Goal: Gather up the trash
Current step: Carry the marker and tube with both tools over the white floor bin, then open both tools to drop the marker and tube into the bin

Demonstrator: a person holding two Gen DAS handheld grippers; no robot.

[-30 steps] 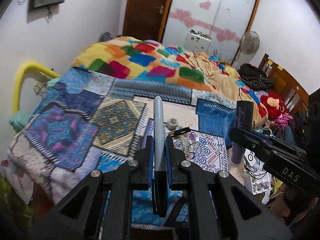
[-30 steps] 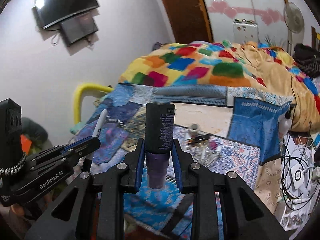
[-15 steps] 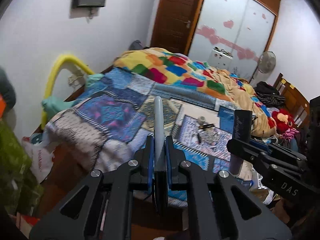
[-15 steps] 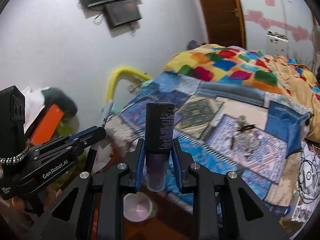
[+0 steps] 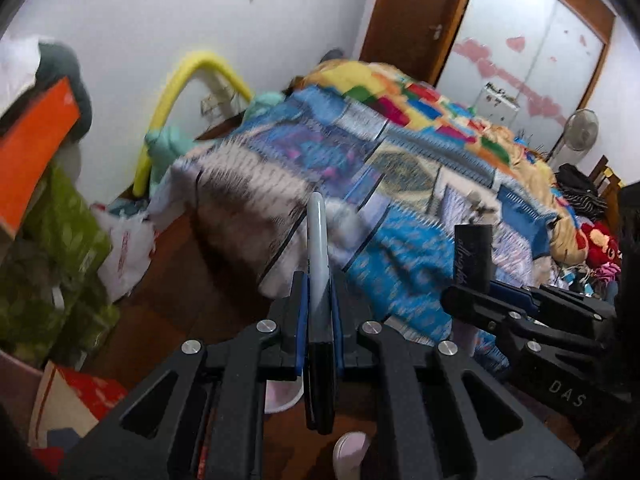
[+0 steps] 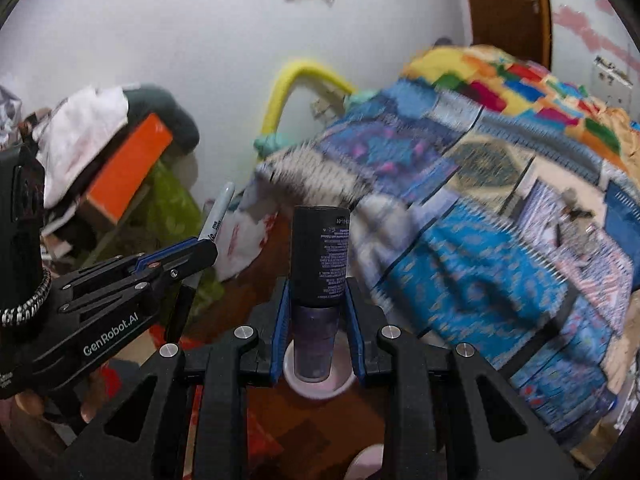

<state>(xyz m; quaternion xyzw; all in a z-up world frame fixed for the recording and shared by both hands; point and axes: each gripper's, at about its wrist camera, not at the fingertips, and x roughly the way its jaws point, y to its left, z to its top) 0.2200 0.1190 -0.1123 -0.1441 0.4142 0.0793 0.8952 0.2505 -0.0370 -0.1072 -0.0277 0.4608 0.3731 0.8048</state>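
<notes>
Left gripper (image 5: 319,312) clamped on a grey marker (image 5: 318,256), cap end pointing up and forward between the blue pads; right gripper (image 6: 318,312) clamped on a dark cylindrical bottle (image 6: 320,256), held upright, purple lower part between the fingers. Both grippers are side by side above a brown floor, beside the bed (image 6: 500,208) with its patchwork cover. A small pale bowl (image 6: 320,384) sits on the floor directly under the bottle; background blurred.
</notes>
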